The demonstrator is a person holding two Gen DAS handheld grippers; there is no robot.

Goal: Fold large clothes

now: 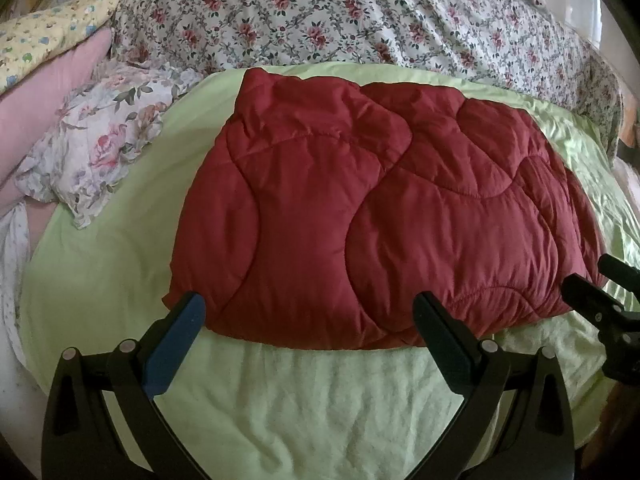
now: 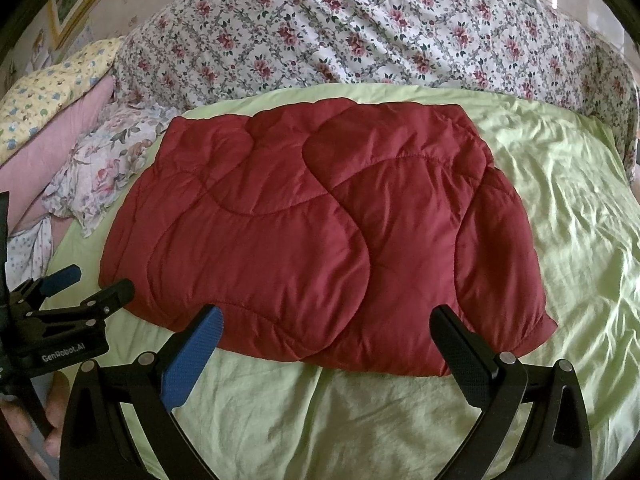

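Note:
A dark red quilted garment [image 1: 360, 208] lies folded into a thick rectangular bundle on a light green sheet [image 1: 304, 400]; the right wrist view shows the same garment [image 2: 320, 232] from slightly further right. My left gripper [image 1: 310, 312] is open at the bundle's near edge, fingers spread wide with nothing between them. My right gripper [image 2: 328, 326] is open too, at the near edge towards the bundle's right end. Each gripper shows in the other's view: the right gripper [image 1: 592, 280] at the right margin, the left gripper [image 2: 96, 280] at the left margin.
A floral duvet [image 1: 320, 20] is heaped along the far side. A rumpled floral pillow [image 1: 100, 140], a pink pillow [image 1: 48, 100] and a yellow printed pillow [image 1: 48, 36] sit at the left. A hand [image 2: 36, 420] holds the left gripper. Green sheet [image 2: 568, 208] stretches right.

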